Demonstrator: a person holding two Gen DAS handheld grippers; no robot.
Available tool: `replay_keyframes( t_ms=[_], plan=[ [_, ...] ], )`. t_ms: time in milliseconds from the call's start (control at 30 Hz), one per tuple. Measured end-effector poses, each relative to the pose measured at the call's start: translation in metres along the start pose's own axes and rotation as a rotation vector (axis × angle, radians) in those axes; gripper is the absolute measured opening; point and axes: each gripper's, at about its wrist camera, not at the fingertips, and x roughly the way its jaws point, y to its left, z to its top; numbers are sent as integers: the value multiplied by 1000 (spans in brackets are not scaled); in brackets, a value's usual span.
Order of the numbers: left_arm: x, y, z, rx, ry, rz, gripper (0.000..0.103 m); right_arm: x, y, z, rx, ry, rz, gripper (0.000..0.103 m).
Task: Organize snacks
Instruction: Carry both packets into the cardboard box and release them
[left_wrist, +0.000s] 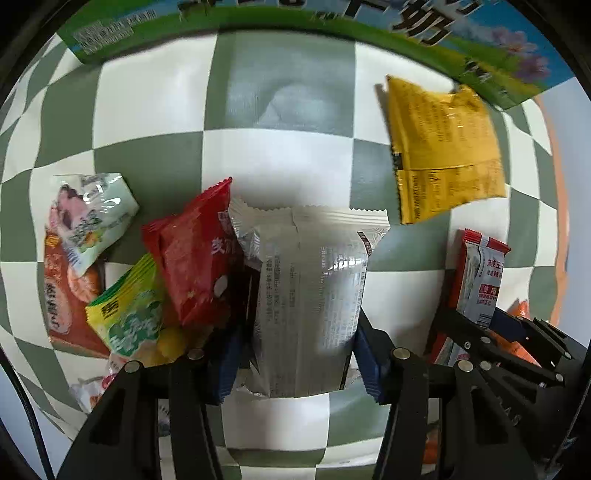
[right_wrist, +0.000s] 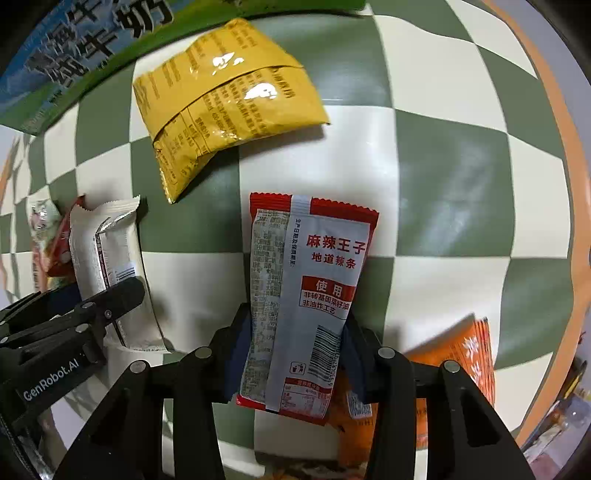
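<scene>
My left gripper (left_wrist: 295, 354) is shut on a silver-white snack packet (left_wrist: 310, 295), held above the checkered cloth; it also shows in the right wrist view (right_wrist: 107, 266). My right gripper (right_wrist: 295, 350) is shut on a red-and-white spicy strip packet (right_wrist: 303, 295), which shows at the right of the left wrist view (left_wrist: 476, 280). A yellow packet (left_wrist: 443, 147) lies on the cloth ahead, also in the right wrist view (right_wrist: 225, 99). A red packet (left_wrist: 195, 254), a yellow-green packet (left_wrist: 133, 314) and a pale green packet (left_wrist: 92, 218) lie piled at the left.
A green-and-blue milk carton box (left_wrist: 332, 22) stands along the far edge, also in the right wrist view (right_wrist: 74, 55). An orange packet (right_wrist: 465, 354) lies under my right gripper. The green-and-white checkered cloth (right_wrist: 443, 184) has an orange border (right_wrist: 576, 221) at the right.
</scene>
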Motion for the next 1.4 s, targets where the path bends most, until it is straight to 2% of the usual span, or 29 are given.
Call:
replay_keyframes(
  t_ms=[167,333,433,567,633,733,867,1000,1133,1267,1400],
  plan=[
    [-27,2,-6,10,-35,-36,51,-31,-7,1,-10,-36,69,47],
    [-73,8,-6,8,-97,-103,51,-98,-19,-5,-50,-89,151,47],
    [-113,2,5,-2,-154,-158,52,-140,-29,9,-73,-136,197,47],
    [-159,2,36,-5,-223,-215,52,-199,-29,44,-91,-205,234,47],
    [-176,-1,58,5,-252,-211,52,-220,-20,71,-108,-244,221,47],
    [-190,3,91,19,-269,-187,52,-243,-9,120,-140,-297,158,47],
    [-186,14,154,-1,-244,-134,52,-228,22,197,-161,-308,69,47],
    [-175,34,211,-48,-194,-101,52,-202,38,268,-148,-265,13,47],
    [-160,51,246,-61,-175,-54,52,-177,45,313,-155,-215,-40,47],
    [-143,65,281,-72,-140,4,53,-148,47,330,-152,-162,-65,49],
    [-128,68,294,-78,-83,2,55,-131,41,344,-110,-156,-78,85]
  ],
)
